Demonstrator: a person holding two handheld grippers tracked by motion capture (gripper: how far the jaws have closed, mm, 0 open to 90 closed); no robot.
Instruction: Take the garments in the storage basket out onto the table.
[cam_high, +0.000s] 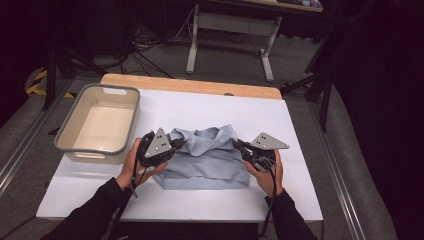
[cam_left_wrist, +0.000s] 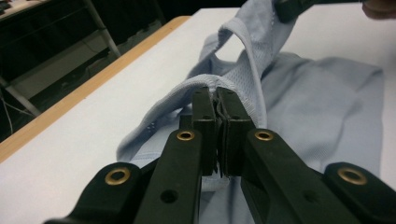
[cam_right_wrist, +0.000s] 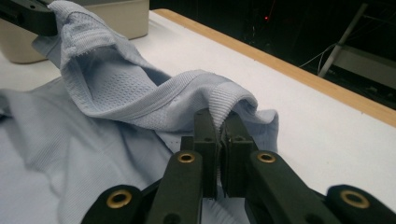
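Both hand-held grippers clamped on light-blue shirt | left hand-held gripper and right hand-held gripper pinch ribbed edge | keep fold level, tension even, above worktop

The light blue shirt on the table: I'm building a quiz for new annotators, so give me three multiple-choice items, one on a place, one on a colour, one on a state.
1. Where is the tub?
A. the table's left side
B. its right side
C. on the floor

2. What colour is the shirt?
A. red
B. light blue
C. black

3. What are the left gripper and the right gripper doing?
A. both open
B. one open
C. both shut on the shirt

Key: 1 A, the tub stands left of the shirt; 2 B, pale blue fabric; 3 C, cloth is pinched between each pair of jaws.
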